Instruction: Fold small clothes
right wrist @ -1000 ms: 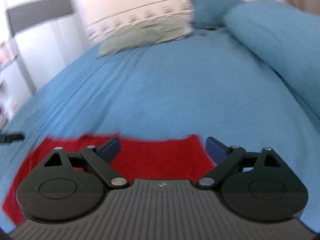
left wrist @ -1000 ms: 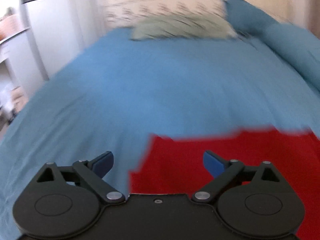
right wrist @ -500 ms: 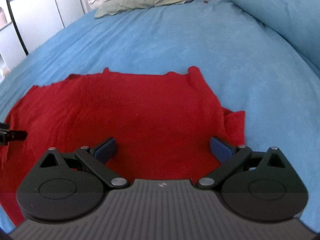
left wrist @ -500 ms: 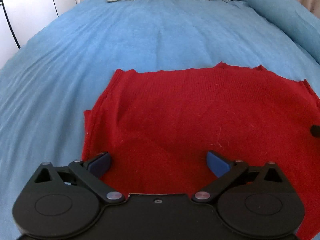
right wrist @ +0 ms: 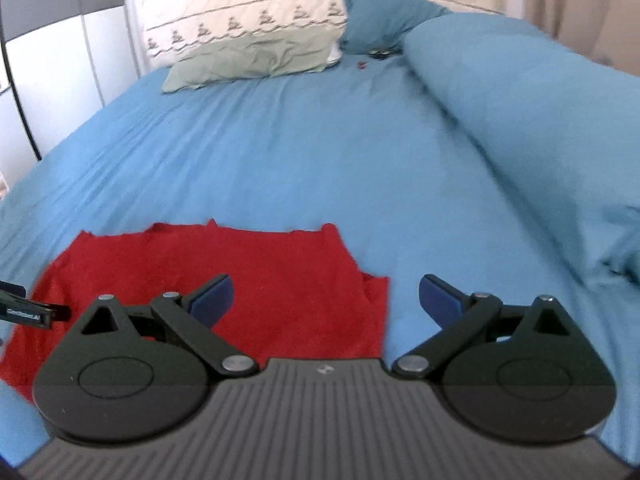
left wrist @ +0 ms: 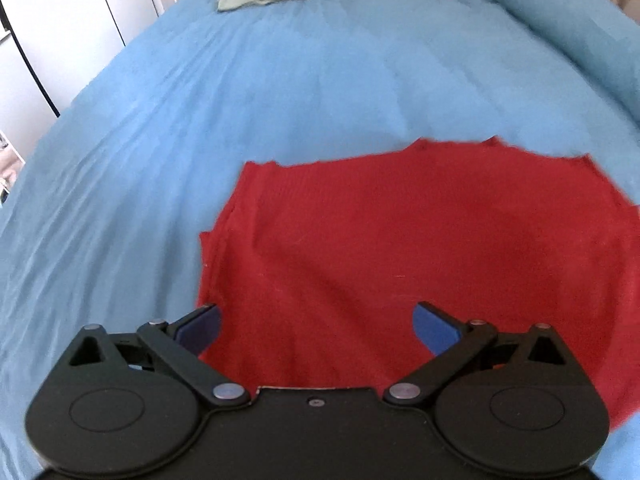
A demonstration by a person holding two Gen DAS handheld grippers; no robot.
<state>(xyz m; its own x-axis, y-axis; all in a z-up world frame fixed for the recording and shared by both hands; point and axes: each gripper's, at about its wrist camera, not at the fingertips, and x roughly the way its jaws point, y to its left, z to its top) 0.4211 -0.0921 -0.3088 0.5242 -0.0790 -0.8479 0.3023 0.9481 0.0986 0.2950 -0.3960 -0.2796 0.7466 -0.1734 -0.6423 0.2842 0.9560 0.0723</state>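
Observation:
A red knit garment lies spread flat on the blue bed cover. My left gripper is open and empty, above the garment's near left part. In the right wrist view the garment lies low and left. My right gripper is open and empty, over the garment's right edge, its right finger above bare blue cover. The tip of the left gripper shows at the left edge of the right wrist view.
A green pillow and a white patterned pillow lie at the head of the bed. A rolled blue duvet runs along the right side. White wardrobe doors stand to the left.
Both views tipped down over the garment half a second ago and have since lifted and pulled back, so less of the garment shows now. Both grippers stayed open.

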